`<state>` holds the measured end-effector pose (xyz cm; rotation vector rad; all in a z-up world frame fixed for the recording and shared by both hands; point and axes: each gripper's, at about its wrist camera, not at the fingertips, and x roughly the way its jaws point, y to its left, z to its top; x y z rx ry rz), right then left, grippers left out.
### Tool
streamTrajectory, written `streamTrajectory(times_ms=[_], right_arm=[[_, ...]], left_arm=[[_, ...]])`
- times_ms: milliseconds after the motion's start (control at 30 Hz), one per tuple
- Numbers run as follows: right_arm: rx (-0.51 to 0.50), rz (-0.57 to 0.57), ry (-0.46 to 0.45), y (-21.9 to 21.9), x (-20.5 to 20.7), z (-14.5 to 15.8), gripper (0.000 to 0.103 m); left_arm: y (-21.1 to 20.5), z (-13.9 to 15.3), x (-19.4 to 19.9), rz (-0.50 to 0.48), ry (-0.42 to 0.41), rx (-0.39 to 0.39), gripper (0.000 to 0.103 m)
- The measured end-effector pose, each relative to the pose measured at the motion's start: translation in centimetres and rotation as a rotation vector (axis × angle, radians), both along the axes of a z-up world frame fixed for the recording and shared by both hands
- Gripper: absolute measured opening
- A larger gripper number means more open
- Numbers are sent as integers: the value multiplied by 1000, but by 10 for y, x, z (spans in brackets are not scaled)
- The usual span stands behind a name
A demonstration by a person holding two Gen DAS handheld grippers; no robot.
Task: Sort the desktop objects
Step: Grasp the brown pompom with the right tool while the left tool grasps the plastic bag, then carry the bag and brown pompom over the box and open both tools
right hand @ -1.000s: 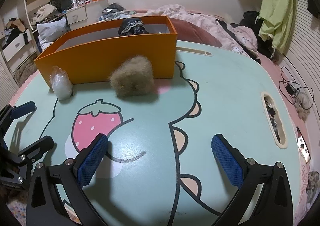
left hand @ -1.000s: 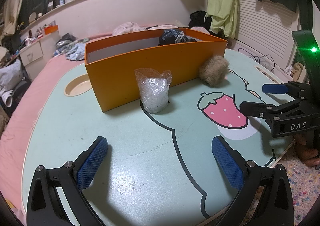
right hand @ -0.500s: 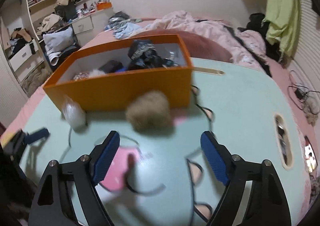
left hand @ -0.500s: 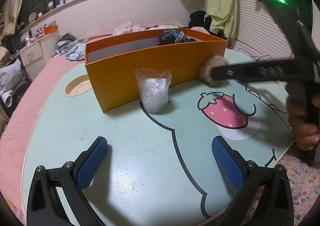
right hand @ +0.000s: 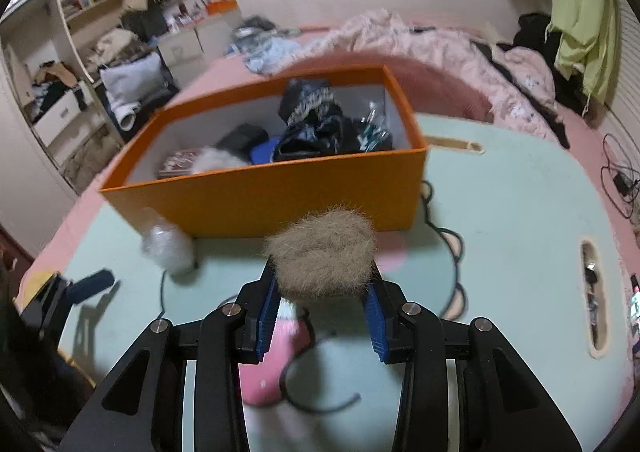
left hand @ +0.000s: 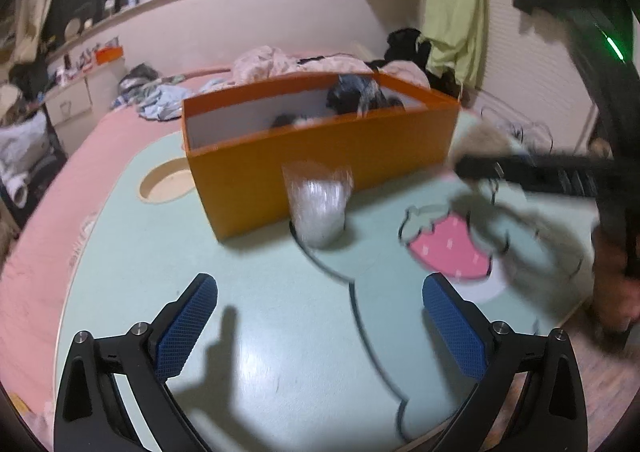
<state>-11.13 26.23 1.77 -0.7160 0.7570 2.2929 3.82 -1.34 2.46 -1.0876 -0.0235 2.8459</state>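
Note:
A tan furry ball [right hand: 322,252] sits between the blue pads of my right gripper [right hand: 322,282], just in front of the orange box [right hand: 280,196]. The jaws are closing and the pads press its sides. In the left wrist view that gripper is a blurred black bar [left hand: 520,168] reaching to the ball [left hand: 484,138]. A small clear plastic bag [left hand: 318,208] stands against the box's front wall [left hand: 320,156]. My left gripper [left hand: 320,332] hovers open over the table with nothing between its fingers. The box holds dark cloth and several small items.
The mint table [left hand: 160,252] has a strawberry and dinosaur print, a round cup hole [left hand: 168,182] left of the box and a slot [right hand: 596,284] at its right edge. A pink bed with clothes lies behind. A hand [left hand: 616,284] holds the right gripper.
My right gripper moved forward to the furry ball and its jaws narrowed from wide open onto it. The left gripper stayed open, almost in place.

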Motion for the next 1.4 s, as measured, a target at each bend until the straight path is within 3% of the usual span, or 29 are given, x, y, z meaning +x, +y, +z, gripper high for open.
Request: streamTrajectory(times_ms=[233, 400, 500, 633, 733, 1000, 1233, 1400], right_arm=[[77, -29, 2, -22, 10, 7, 40], [115, -40, -19, -26, 10, 9, 40], [125, -38, -23, -30, 9, 9, 40], [125, -37, -23, -33, 10, 7, 40], [128, -43, -20, -34, 11, 8, 40], [162, -42, -22, -39, 13, 15, 40], [198, -19, -6, -23, 0, 43, 40], [182, -5, 7, 16, -24, 69, 40]], left_arm=[[8, 9, -35, 21, -35, 17, 68], [8, -2, -48, 18, -100, 55, 53], [2, -10, -55, 26, -128, 100, 29], [-1, -9, -48, -8, -113, 136, 28], [1, -1, -35, -27, -54, 120, 27], [-1, 38, -13, -68, 43, 120, 27], [-10, 75, -42, -37, 111, 80, 27], [-23, 81, -87, 55, 87, 85, 28]])
